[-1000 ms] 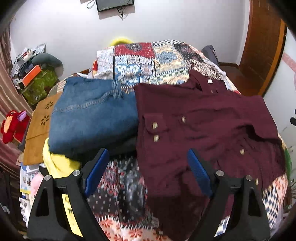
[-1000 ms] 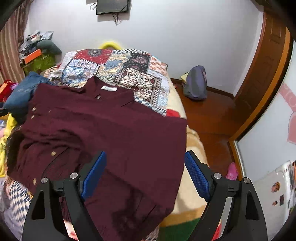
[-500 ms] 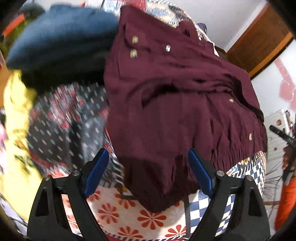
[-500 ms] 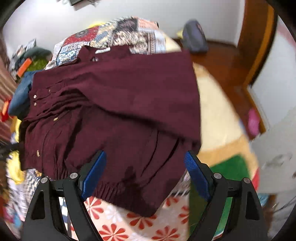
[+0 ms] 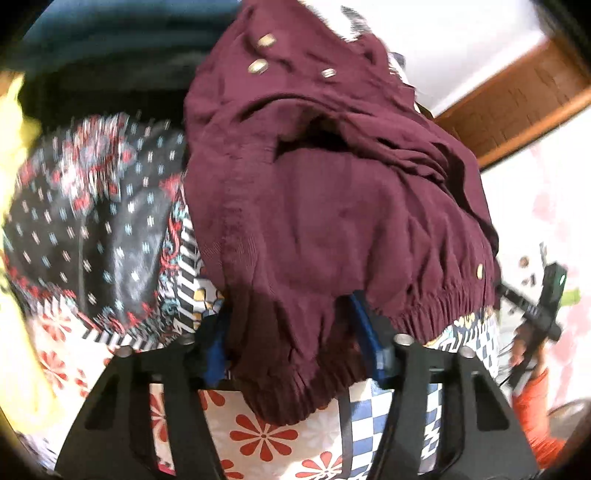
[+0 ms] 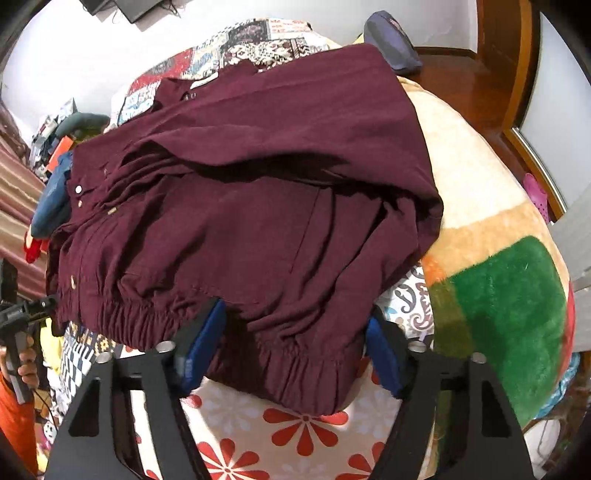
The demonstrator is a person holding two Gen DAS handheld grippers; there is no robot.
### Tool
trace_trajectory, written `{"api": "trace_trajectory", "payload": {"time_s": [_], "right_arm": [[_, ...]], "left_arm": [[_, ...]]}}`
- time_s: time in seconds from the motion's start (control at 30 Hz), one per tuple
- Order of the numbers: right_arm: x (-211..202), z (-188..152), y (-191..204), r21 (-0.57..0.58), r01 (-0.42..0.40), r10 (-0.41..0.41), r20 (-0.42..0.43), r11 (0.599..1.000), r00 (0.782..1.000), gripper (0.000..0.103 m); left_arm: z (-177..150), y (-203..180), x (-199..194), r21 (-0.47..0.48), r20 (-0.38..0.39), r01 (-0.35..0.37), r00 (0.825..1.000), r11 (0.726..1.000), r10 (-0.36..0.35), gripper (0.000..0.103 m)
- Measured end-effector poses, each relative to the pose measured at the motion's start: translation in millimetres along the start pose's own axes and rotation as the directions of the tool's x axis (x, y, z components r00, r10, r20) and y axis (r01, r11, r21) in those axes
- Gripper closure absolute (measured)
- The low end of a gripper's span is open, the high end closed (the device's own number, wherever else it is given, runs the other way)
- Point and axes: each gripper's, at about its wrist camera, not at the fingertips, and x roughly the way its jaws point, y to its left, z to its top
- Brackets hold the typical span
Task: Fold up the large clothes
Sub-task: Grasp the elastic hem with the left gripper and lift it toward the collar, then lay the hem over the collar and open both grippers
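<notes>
A maroon buttoned jacket (image 5: pixel 332 206) with an elastic hem lies spread on the bed; it also shows in the right wrist view (image 6: pixel 258 192). My left gripper (image 5: pixel 291 350) is open, its blue pads on either side of the hem's left part, the hem draping between them. My right gripper (image 6: pixel 291 343) is open, its pads straddling the hem's right part. The right gripper shows at the right edge of the left wrist view (image 5: pixel 539 314).
The bed has a patchwork and flower-print cover (image 6: pixel 295 435). Folded blue jeans (image 5: pixel 110 33) lie beyond the jacket on the left. A cream, orange and green blanket (image 6: pixel 498 295) lies to the right. A wooden door (image 6: pixel 509 44) stands behind.
Both grippers moved down and forward to the jacket's hem. The hem now lies between each pair of open pads, where before it lay ahead of them.
</notes>
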Motion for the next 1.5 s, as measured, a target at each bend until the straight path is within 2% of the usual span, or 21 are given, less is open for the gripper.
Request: {"api": "trace_trajectory", "payload": {"time_s": [0.03, 0.07, 0.1, 0.13, 0.17, 0.23, 0.4, 0.47, 0.53, 0.63, 0.77, 0.87, 1.0, 1.13, 1.23, 1.43, 1.5], "right_arm": [[-1, 1, -1, 0.005, 0.015, -0.015, 0.007, 1.000, 1.000, 0.059], [-3, 4, -2, 0.014, 0.041, -0.041, 0.006, 0.999, 0.999, 0.075], [-3, 6, -5, 0.027, 0.040, -0.040, 0.005, 0.999, 0.999, 0.080], [-6, 10, -9, 0.050, 0.014, -0.014, 0.008, 0.999, 1.000, 0.088], [-8, 9, -15, 0.063, -0.007, 0.006, 0.010, 0.998, 1.000, 0.091], [-14, 14, -20, 0.085, -0.054, 0.052, 0.017, 0.995, 0.998, 0.093], [-30, 34, -8, 0.041, -0.076, 0.073, 0.078, 0.996, 0.994, 0.095], [-41, 50, 1, 0.017, -0.099, 0.096, 0.128, 0.995, 0.987, 0.095], [-49, 72, 8, -0.011, -0.117, 0.118, 0.168, 0.993, 0.979, 0.095], [-58, 115, 21, -0.061, -0.096, 0.107, 0.227, 0.994, 0.968, 0.096], [-52, 172, 24, -0.065, -0.030, 0.047, 0.275, 0.997, 0.960, 0.096], [-28, 210, 19, -0.041, 0.001, 0.011, 0.282, 0.999, 0.959, 0.097], [27, 239, 0, 0.019, 0.046, -0.049, 0.230, 0.999, 0.972, 0.097], [77, 254, -17, 0.066, 0.062, -0.072, 0.159, 0.996, 0.985, 0.097], [103, 260, -19, 0.059, 0.094, -0.101, 0.134, 0.994, 0.986, 0.097], [98, 262, -5, -0.063, 0.158, -0.152, 0.098, 0.985, 0.984, 0.091], [89, 263, -2, -0.083, 0.147, -0.141, 0.072, 0.986, 0.987, 0.087]], "left_arm": [[0, -7, -4, 0.034, 0.014, -0.016, 1.000, 0.999, 0.015, 0.057], [0, -14, -9, 0.068, 0.034, -0.037, 0.999, 0.997, 0.034, 0.067], [0, -19, -14, 0.092, 0.050, -0.053, 0.998, 0.994, 0.049, 0.077], [1, -23, -20, 0.103, 0.065, -0.060, 0.996, 0.993, 0.054, 0.083], [2, -24, -25, 0.106, 0.076, -0.057, 0.996, 0.993, 0.049, 0.090], [8, -27, -36, 0.103, 0.097, -0.035, 0.995, 0.994, 0.025, 0.091], [35, -35, -63, 0.088, 0.167, 0.028, 0.985, 0.996, -0.043, 0.096], [51, -32, -77, 0.055, 0.197, 0.091, 0.975, 0.994, -0.100, 0.096], [75, -30, -95, 0.021, 0.239, 0.170, 0.956, 0.985, -0.170, 0.097], [111, -32, -111, 0.015, 0.306, 0.180, 0.936, 0.984, -0.176, 0.097], [177, -27, -109, -0.022, 0.377, 0.120, 0.921, 0.993, -0.103, 0.097], [216, -16, -86, -0.075, 0.380, 0.068, 0.924, 0.995, -0.035, 0.097], [256, 1, -33, -0.132, 0.341, -0.066, 0.934, 0.989, 0.108, 0.097], [276, 17, 21, -0.158, 0.269, -0.160, 0.942, 0.974, 0.199, 0.097], [282, 25, 48, -0.134, 0.227, -0.216, 0.943, 0.967, 0.242, 0.096], [279, 11, 48, -0.023, 0.201, -0.279, 0.939, 0.960, 0.278, 0.092], [279, 4, 41, -0.003, 0.198, -0.281, 0.941, 0.960, 0.276, 0.083]]}}
